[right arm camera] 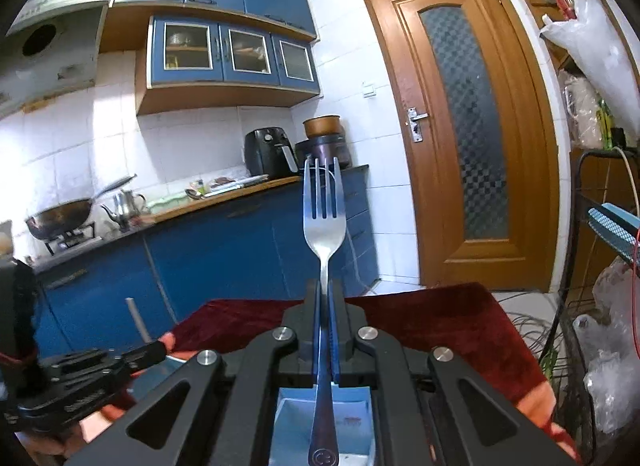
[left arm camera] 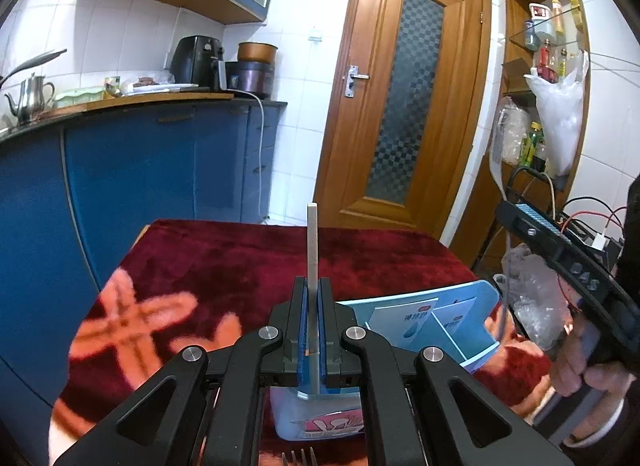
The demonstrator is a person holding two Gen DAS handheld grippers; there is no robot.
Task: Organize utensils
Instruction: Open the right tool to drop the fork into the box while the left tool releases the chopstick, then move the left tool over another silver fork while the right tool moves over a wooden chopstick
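Observation:
My left gripper [left arm camera: 313, 290] is shut on a thin grey chopstick [left arm camera: 312, 242] that stands upright between the fingers. Below it sits a light blue divided utensil holder [left arm camera: 472, 306] on the dark red cloth; another fork's tines [left arm camera: 298, 458] show at the bottom edge. My right gripper [right arm camera: 325, 294] is shut on a steel fork [right arm camera: 324, 213], tines up, with its handle end over a light blue compartment [right arm camera: 292, 426]. The left gripper [right arm camera: 80, 370] with its chopstick [right arm camera: 136, 318] shows at the lower left of the right wrist view. The right gripper body [left arm camera: 568, 266] shows at the right of the left wrist view.
The table wears a dark red cloth [left arm camera: 224, 266] with an orange pattern. Blue kitchen cabinets [left arm camera: 140, 169] stand to the left, a wooden door [left arm camera: 404, 97] behind. Plastic bags [left arm camera: 532, 302] and cables lie at the right beside a shelf [left arm camera: 548, 45].

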